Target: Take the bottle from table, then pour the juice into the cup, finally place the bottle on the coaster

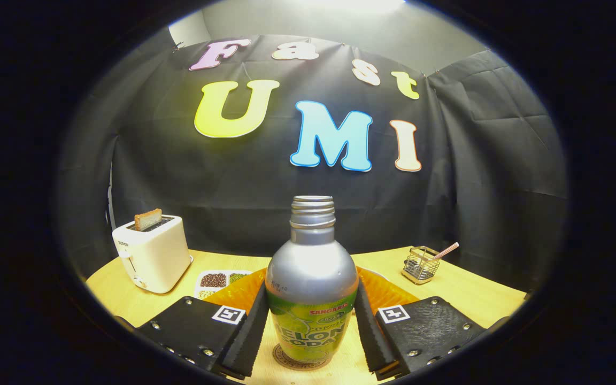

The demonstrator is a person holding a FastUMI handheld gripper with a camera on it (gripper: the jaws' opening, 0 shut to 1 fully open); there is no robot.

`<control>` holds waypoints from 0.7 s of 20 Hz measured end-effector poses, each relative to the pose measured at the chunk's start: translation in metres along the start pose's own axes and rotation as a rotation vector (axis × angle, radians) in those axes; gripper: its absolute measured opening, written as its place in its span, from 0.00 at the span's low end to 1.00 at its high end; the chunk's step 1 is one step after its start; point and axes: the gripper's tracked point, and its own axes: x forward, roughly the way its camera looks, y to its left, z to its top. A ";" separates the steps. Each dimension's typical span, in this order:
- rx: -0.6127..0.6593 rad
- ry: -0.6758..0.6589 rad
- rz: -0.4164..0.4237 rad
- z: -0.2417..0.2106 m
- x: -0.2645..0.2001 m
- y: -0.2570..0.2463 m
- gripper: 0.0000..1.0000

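Observation:
A silver metal bottle with a green label and an uncapped threaded neck stands upright between my fingers. Its base rests on a round brown coaster on the wooden table. My gripper is shut on the bottle, with one pad against its left side and the other against its right side at label height. Right behind the bottle, an orange ribbed vessel spreads out to both sides; it may be the cup, and the bottle hides its middle.
A cream toaster with a slice of toast in it stands at the back left. Beside it lies a white divided tray of beans. A wire holder with a straw sits at the back right. The black cloth wall closes off the table behind.

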 end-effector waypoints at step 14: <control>0.007 0.028 -0.003 -0.058 0.023 0.004 0.76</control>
